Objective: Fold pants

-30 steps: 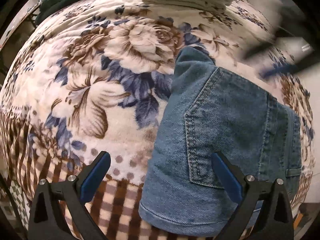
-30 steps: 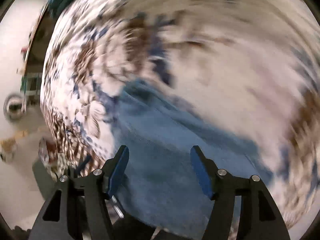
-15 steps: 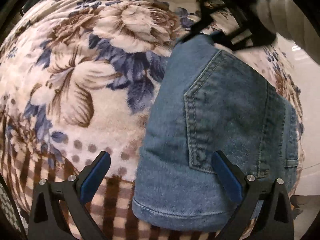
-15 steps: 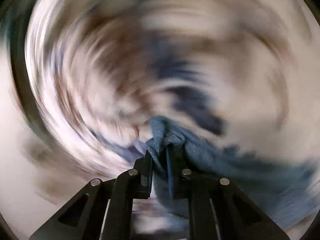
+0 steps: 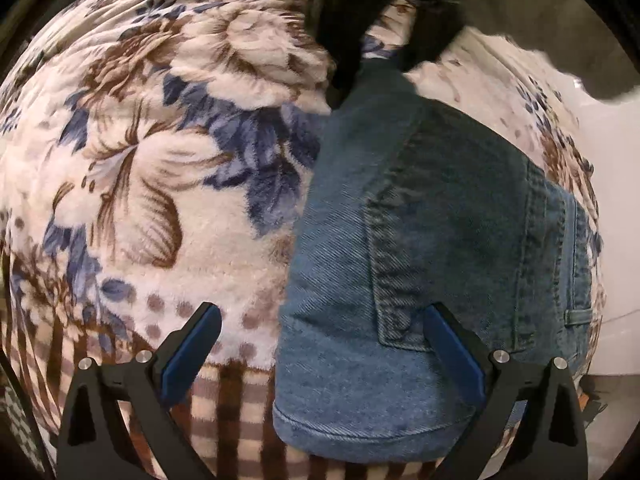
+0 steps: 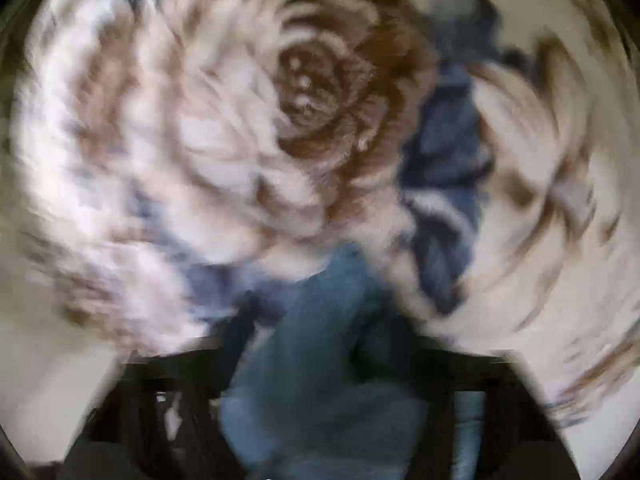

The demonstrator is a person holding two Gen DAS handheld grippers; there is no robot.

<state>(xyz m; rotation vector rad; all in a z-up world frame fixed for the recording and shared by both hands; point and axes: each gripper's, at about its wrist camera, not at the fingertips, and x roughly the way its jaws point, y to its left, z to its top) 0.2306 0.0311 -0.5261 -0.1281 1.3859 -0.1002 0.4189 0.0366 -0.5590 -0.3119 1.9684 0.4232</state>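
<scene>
Denim pants (image 5: 420,248) lie on our floral blanket (image 5: 160,160) — left gripper (image 5: 320,350) spread wide; right gripper (image 5: 368,60) pinches their far end, clamped.

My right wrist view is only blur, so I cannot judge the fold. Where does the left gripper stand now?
Observer: The left gripper is open and holds nothing. It is low over the near left edge of the folded jeans.
Operator: Thank you. And where on the jeans is my right gripper?
Observer: The right gripper is at the far corner of the jeans, which lie on the floral blanket. I cannot tell if it is open or shut.
</scene>
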